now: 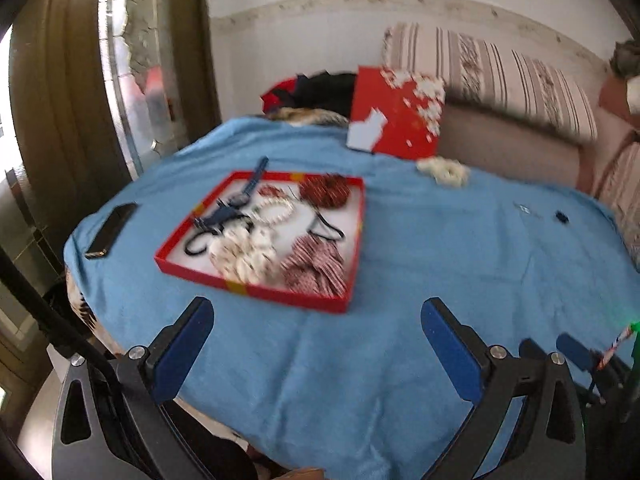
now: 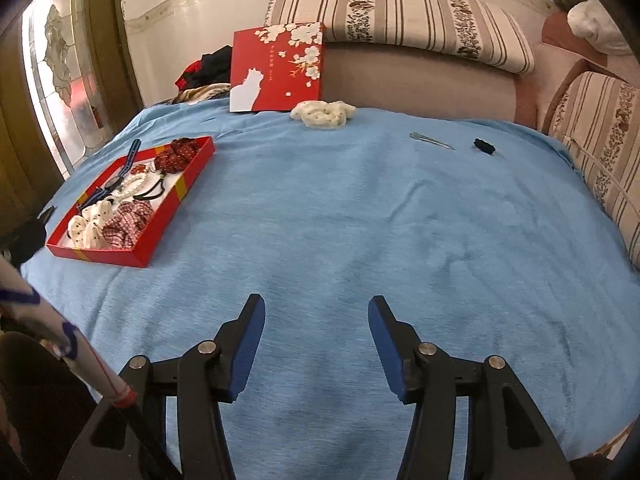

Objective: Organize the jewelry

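Note:
A shallow red box (image 1: 256, 290) (image 2: 100, 257) lies on the blue cloth (image 1: 440, 248) (image 2: 360, 220). It holds a blue-strapped watch (image 1: 240, 198), a pearl bracelet (image 1: 276, 212), black hair ties and several scrunchies. A white scrunchie (image 1: 444, 172) (image 2: 324, 114), a metal clip (image 2: 432, 141) and a small dark hair tie (image 1: 561, 217) (image 2: 485, 146) lie loose at the far side. My left gripper (image 1: 318, 320) is open and empty, near the box's front edge. My right gripper (image 2: 316, 312) is open and empty over bare cloth.
The red box lid (image 1: 396, 120) (image 2: 276, 68) with white blossoms leans against a sofa back. A black phone (image 1: 112, 230) lies left of the box. Striped cushions (image 2: 400, 16) line the far and right sides. A window (image 2: 64, 80) stands at the left.

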{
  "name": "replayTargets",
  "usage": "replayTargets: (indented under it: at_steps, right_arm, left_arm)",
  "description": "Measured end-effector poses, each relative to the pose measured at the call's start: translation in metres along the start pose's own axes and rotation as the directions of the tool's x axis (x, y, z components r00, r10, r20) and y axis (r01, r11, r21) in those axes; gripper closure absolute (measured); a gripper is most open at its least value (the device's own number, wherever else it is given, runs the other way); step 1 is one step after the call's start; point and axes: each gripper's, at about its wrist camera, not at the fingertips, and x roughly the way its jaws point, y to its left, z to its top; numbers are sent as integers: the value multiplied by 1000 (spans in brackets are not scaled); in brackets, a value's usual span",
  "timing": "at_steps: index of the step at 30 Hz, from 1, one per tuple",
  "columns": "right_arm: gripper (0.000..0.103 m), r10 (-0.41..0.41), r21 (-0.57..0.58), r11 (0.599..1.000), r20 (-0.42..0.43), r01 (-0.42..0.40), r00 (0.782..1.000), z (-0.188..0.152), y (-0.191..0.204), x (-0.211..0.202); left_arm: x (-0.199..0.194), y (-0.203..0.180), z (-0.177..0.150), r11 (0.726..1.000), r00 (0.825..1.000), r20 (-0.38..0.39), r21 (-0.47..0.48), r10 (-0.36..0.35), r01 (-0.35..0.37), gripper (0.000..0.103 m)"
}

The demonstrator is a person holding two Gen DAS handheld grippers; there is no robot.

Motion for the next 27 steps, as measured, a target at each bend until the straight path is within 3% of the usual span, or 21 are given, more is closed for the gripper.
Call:
replayTargets:
  at_steps: [13, 27]
  right_arm:
    - [43, -28, -8, 1000, -26, 28, 999, -6, -7, 12]
    - [42, -61, -33, 998, -39, 60, 997, -10, 0, 17]
  left_arm:
    - [25, -14, -15, 1000, 995, -99, 32, 3, 0, 0]
    - [32, -14, -21, 999, 989, -145, 43, -16, 22, 0]
